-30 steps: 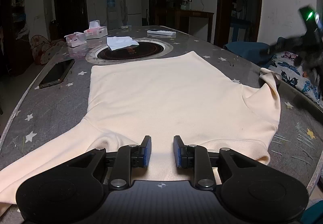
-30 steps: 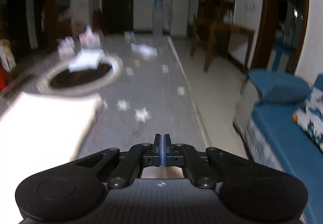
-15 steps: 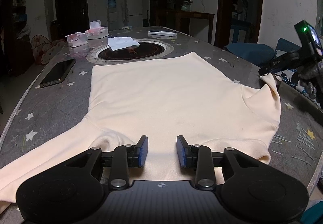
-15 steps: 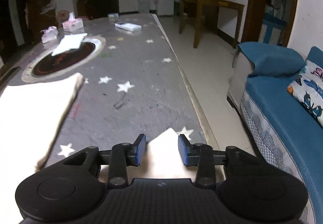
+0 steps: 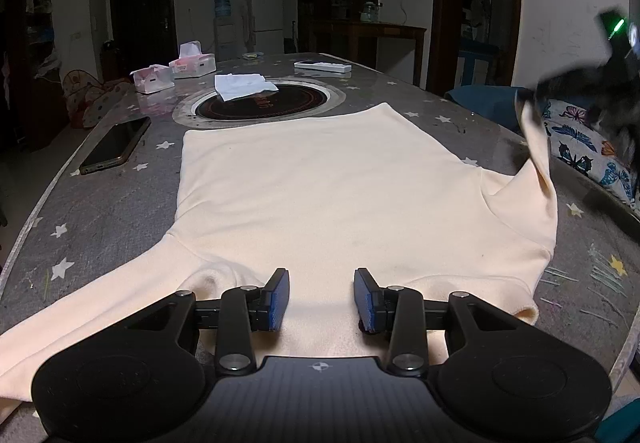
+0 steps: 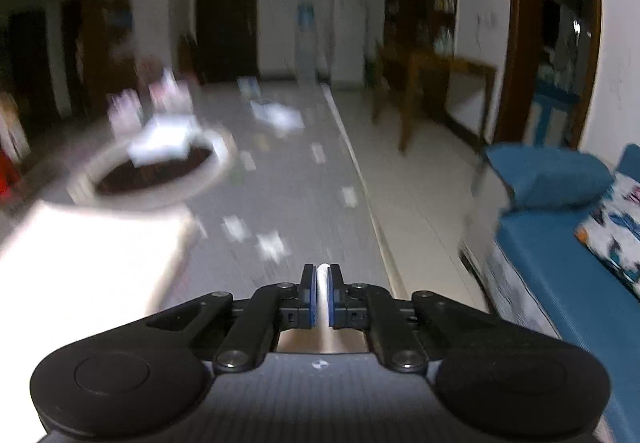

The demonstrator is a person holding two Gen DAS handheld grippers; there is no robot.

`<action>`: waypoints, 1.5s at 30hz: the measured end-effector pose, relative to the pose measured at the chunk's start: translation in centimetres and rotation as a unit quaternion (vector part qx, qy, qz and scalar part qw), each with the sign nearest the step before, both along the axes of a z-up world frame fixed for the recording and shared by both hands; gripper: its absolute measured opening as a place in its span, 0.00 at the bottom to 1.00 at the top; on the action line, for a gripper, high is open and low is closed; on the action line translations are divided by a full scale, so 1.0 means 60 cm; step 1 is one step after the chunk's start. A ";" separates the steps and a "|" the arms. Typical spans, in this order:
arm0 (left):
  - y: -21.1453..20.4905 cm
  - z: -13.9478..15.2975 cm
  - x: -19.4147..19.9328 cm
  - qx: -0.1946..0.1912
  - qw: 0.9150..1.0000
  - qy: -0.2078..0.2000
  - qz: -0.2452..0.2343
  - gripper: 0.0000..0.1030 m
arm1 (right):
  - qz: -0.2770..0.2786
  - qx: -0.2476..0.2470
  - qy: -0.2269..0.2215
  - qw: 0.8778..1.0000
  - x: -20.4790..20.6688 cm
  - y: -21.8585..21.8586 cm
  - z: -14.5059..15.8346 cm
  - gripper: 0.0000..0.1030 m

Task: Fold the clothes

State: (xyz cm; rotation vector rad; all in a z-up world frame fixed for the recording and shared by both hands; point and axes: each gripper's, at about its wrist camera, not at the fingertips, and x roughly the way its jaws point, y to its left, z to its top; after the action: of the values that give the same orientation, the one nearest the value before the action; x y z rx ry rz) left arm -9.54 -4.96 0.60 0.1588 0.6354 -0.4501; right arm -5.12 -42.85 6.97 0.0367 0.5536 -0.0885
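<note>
The cream long-sleeved cotton garment (image 5: pixel 320 183) lies flat across the frame's centre, the right gripper (image 6: pixel 320 293) is clamped on its sleeve tip and the left gripper (image 5: pixel 322 297), opening, holds nothing, so next the sleeve probably must be carried inward.

Hob ring (image 5: pixel 262 105): reddish lettering is showing on the dark glass, too dim and small to read.
Tissue boxes (image 5: pixel 192 65): no print is coming through legibly.
Phone (image 5: pixel 116 145): the screen is lying dark, showing nothing.
Remote (image 5: pixel 323 65): any button marks are staying too small to make out.
Right wrist view: blur is smearing everything; nothing is reading as text.
Overall: no word, brand or number is proving readable.
</note>
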 end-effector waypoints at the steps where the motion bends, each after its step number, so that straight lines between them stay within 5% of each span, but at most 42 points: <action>1: 0.000 0.000 0.000 0.000 1.000 0.000 0.000 0.38 | 0.012 0.009 -0.030 0.999 -0.020 -0.001 0.025 0.04; 6: 0.001 -0.001 -0.001 -0.002 1.000 -0.002 0.001 0.39 | 0.003 0.005 -0.090 0.996 -0.102 -0.023 0.074 0.05; 13: 0.003 -0.002 -0.001 -0.003 1.000 -0.003 -0.004 0.39 | -0.095 -0.023 0.036 0.995 -0.136 -0.110 -0.022 0.14; 18: 0.000 -0.003 -0.001 -0.001 1.000 -0.003 -0.001 0.42 | -0.036 -0.002 0.050 0.998 -0.139 -0.072 -0.041 0.40; 23: -0.001 0.000 -0.001 0.001 1.000 0.001 0.005 0.43 | 0.021 0.008 0.067 0.998 -0.098 -0.019 -0.072 0.42; 33: 0.019 0.020 -0.022 -0.028 0.999 0.010 0.043 0.48 | 0.043 0.009 0.076 0.996 -0.063 0.018 -0.080 0.52; 39: 0.077 0.043 -0.048 -0.050 0.991 0.000 0.120 0.48 | 0.136 0.023 0.054 0.989 -0.069 0.088 -0.055 0.55; 45: 0.169 0.053 -0.068 -0.055 0.970 0.007 0.235 0.48 | 0.223 0.018 0.048 0.973 -0.070 0.160 -0.051 0.58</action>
State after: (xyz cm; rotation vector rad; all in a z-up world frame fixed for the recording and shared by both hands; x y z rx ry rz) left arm -13.61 5.20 3.79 -0.1012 0.6373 -0.0265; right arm -9.30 -33.27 3.89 -0.0569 0.6476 0.3606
